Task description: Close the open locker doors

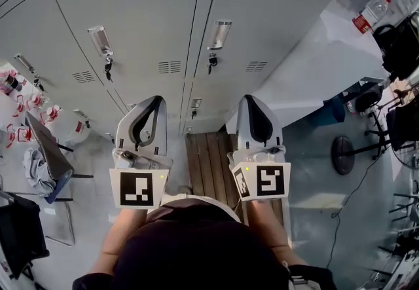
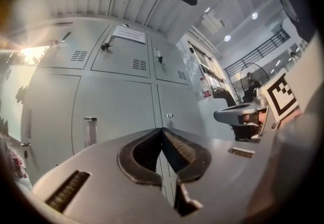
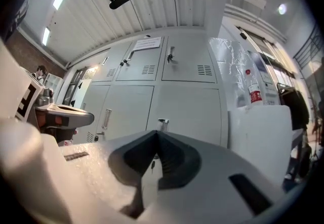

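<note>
We hold the left gripper [image 1: 154, 100] and the right gripper [image 1: 253, 99] side by side, a little apart, both pointing at the grey lockers [image 1: 150, 14] straight ahead. The left claw is pressed together: its ribbed pads [image 2: 174, 147] meet at the tips with nothing between them. The right claw is the same, its tips touching and empty.

The doors [image 1: 262, 20] in front of us all lie flush with the locker frame, in two rows, one above the other. We cannot see any door standing ajar in these views. Each has a metal handle [image 1: 220, 33] near one edge, and keys [image 1: 212, 59] hang below the handles on the lower doors. A white label [image 2: 129, 34] sits on an upper door.

On the floor at the foot of the lockers, between our two grippers, lies a platform of wooden slats [image 1: 209, 158]. Against the right end of the lockers stands a white box [image 1: 327, 59], with a red-labelled bottle [image 1: 370, 14] on its top.
</note>
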`<state>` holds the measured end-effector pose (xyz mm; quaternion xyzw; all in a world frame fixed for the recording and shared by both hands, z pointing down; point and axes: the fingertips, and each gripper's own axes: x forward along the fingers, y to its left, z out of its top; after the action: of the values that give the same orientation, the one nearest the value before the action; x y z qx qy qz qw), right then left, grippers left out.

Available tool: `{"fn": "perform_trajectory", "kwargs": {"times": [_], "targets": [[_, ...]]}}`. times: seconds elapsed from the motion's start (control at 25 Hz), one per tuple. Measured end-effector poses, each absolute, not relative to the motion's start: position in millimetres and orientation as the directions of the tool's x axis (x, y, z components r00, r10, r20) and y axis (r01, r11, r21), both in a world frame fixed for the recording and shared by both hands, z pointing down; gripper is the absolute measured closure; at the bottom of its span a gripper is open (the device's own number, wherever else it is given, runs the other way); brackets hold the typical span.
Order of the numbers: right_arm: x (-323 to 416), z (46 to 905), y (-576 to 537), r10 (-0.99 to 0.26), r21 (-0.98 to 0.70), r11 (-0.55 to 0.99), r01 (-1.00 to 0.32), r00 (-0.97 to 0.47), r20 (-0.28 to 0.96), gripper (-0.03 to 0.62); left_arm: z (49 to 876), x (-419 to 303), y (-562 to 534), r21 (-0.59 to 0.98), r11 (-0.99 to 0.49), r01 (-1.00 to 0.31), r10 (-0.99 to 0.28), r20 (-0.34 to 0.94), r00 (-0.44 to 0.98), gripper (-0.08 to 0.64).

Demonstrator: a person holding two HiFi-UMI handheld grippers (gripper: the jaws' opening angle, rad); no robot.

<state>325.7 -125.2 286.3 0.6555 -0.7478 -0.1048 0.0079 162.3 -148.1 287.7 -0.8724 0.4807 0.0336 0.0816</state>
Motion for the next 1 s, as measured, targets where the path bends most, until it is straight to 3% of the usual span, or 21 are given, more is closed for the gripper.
{"fn": "perform_trajectory", "kwargs": {"times": [0.48,1.0], "targets": [[307.7,307.0,-81.7,-0.953,0.156,0.256,-0.954,-0.276,-0.128,0.592,304.0,139.5,-87.2,-0.110,-0.407,-0.907,-0.900,-0.123,0.419,0.555],[307.0,309.0,-80.5,-0.949,0.120,0.272,-0.955,-0.287,-0.133,0.592,300.3,137.5,-82.8,-0.140,-0.391,-0.910,-0.904,-0.124,0.408,0.556]]}}
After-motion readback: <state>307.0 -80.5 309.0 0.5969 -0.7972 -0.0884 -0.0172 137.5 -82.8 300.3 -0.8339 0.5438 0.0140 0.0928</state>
